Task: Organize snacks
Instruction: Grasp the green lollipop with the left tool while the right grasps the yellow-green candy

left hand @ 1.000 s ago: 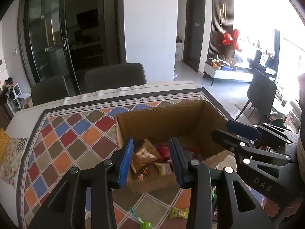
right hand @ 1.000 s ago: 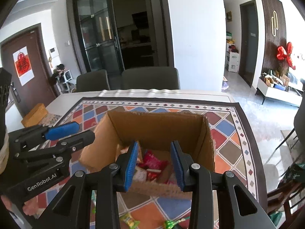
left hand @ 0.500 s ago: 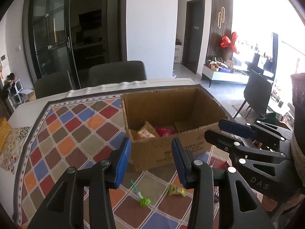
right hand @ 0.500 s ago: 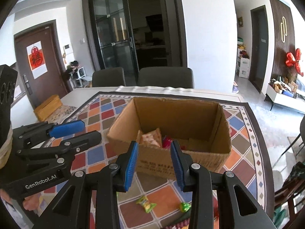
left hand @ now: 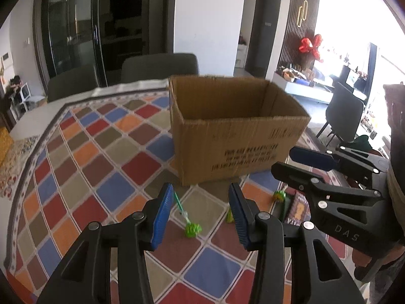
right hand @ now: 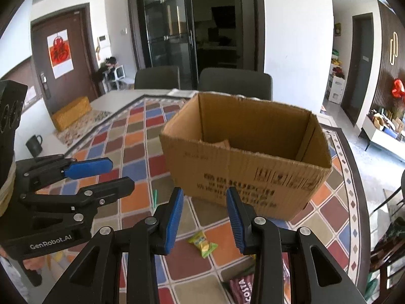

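In front of the box (left hand: 235,136): both grippers now pulled back from it.
Left gripper (left hand: 200,212) and right gripper (right hand: 204,214) jaws spread, empty; lollipop (left hand: 188,224) at 6 o'clock of box, next pick.

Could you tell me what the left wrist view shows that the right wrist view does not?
Only the left wrist view shows the green lollipop whole, lying between the left gripper's open fingers. Only the right wrist view shows the black mug, the yellow box and the yellow-green candy ahead of the open right gripper. Both show the cardboard box on the checkered cloth.
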